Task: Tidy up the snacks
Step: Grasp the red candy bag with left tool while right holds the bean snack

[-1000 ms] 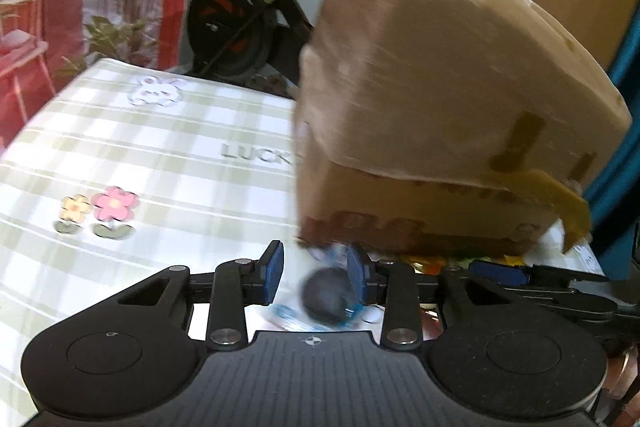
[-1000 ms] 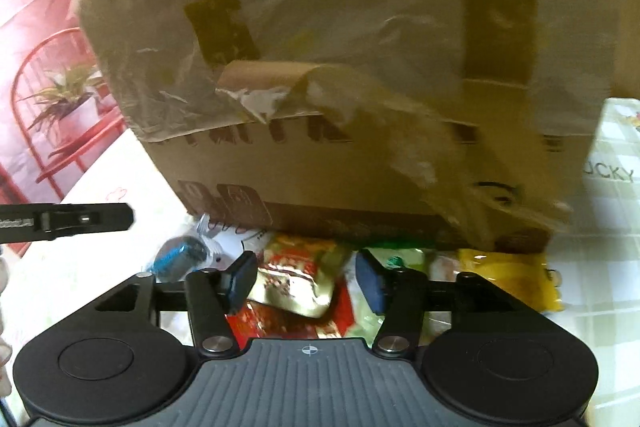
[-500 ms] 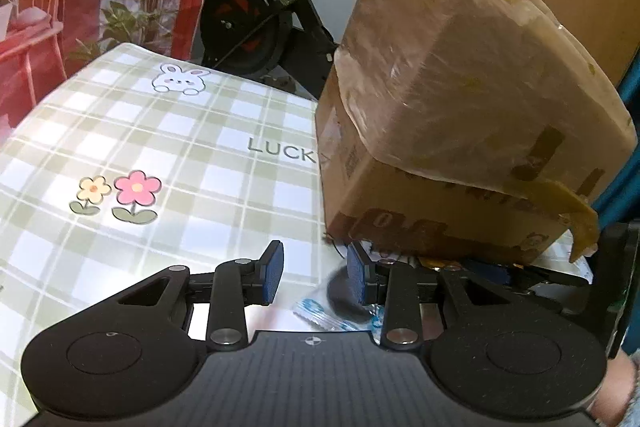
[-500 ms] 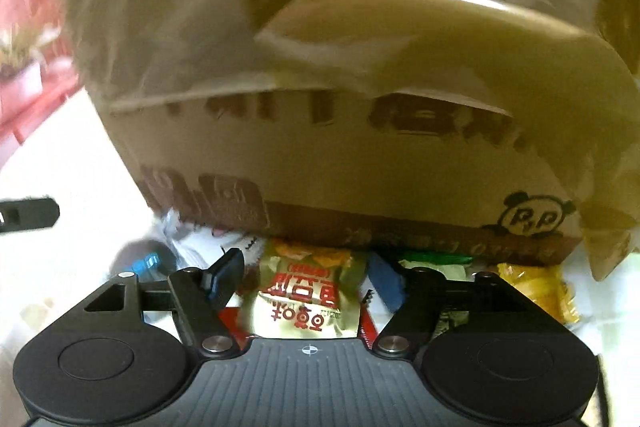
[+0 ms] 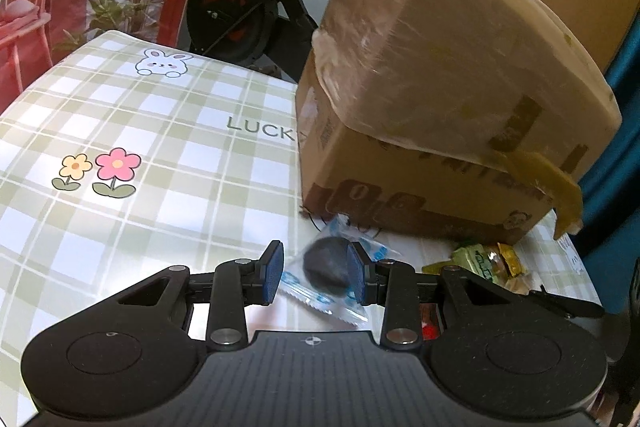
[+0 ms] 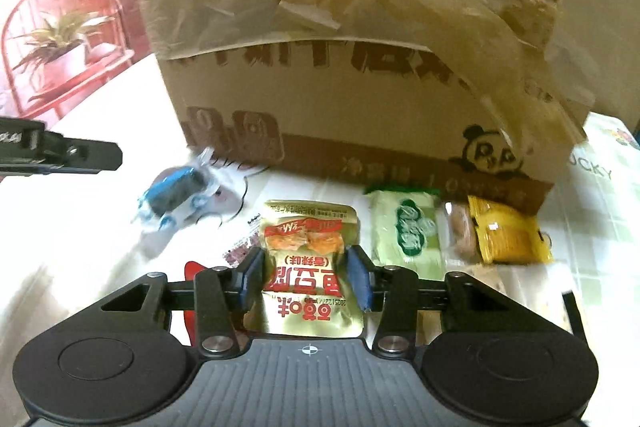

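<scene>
Snacks lie loose on the counter (image 5: 168, 155) at the foot of the cardboard box (image 6: 360, 99), and I judge I'm at the pick-up step. My right tongs (image 6: 306, 277) have just been closing around the gold pouch (image 6: 310, 259), pads at its edges, grip not yet sure. My left tongs (image 5: 316, 273) stand part open, the dark sweet in its clear wrapper (image 5: 326, 269) between them, unpinched; next, squeeze firmly, then lift clear.
</scene>
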Demonstrator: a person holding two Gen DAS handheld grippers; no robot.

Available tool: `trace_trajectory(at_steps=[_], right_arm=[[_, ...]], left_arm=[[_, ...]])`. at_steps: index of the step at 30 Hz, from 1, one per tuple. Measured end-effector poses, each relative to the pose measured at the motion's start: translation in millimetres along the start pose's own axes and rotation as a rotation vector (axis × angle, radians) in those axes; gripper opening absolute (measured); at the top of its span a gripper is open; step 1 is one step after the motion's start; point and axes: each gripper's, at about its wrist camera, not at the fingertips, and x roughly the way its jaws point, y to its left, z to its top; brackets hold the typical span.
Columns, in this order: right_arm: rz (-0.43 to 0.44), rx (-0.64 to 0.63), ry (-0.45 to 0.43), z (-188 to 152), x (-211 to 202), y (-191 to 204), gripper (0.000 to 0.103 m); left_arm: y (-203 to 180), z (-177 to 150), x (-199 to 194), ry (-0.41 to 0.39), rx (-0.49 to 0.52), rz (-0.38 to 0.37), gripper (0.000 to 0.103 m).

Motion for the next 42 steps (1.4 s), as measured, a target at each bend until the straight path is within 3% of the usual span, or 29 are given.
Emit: trace_trajectory(at_steps=[13,21,36,40,42], right_arm=[[0.034,-0.03,-0.019,-8.6,-12.8,-0.6,0.051],[0.046,-0.026,-0.036,-12.1,-16.9,-6.0,0.039],[0.053,-0.063,-0.14,-10.0,-59.2,-18.2,0.038],[0.047,-0.033,-0.154,-14.2,-69.2,-29.9,0.038],[0.047,-0.012,-0.159,-16.6,-74.2,-36.8,0.038]], left_arm=[[-8.5,-10.7,-10.0,0.026,0.037,-0.001,0.037],[-10.6,-13.2,-12.2,0.037,0.048,-0.003,0.037],[-38.0,-42.1,-13.1,0.122,0.048,-0.123,0.037],[-58.1,-56.3,-5.4,0.149,0.115,-0.141,0.039],[-69.4,-60.5,-2.5,0.148,0.171,-0.137,0.045]])
